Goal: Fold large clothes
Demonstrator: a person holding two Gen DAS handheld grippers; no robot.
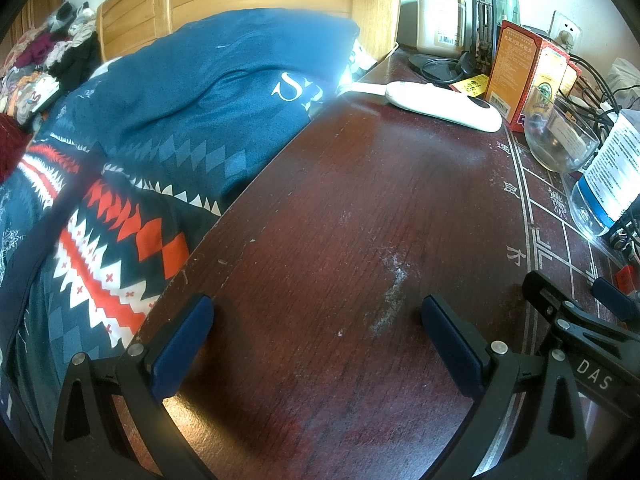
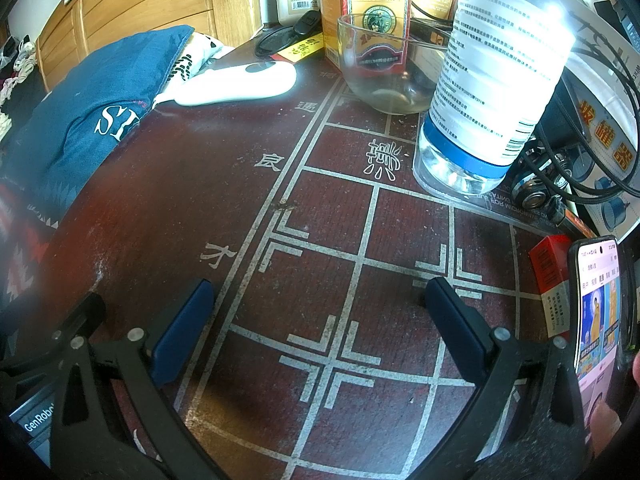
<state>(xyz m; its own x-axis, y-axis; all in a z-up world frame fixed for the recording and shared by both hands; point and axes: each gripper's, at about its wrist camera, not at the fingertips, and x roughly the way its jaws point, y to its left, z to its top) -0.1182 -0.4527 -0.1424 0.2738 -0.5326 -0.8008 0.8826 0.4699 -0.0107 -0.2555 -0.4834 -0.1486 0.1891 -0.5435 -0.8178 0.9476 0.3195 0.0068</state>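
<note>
Both tongs idle low over the table [image 1: 340, 208], nothing held. Left gripper [image 1: 316, 344] jaws wide apart; right gripper [image 2: 320, 332] likewise, over the painted grid. No folding begun, I judge. The likely clothes – a rumpled heap [image 1: 44, 60] – lie at 10 o'clock in the left view, beyond the quilt [image 1: 192, 120], too blurred to sort. To start well: swing both clear of the bottle [image 2: 500, 80] and bowl [image 2: 384, 72], then pinch 2 corners of 1 piece.

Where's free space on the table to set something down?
Bare wood between the blanket edge and the chessboard lines, in front of the white device. The grid squares ahead of the right gripper are free. Crowded at back and right: bowl, bottle, boxes, cables, phone.
</note>
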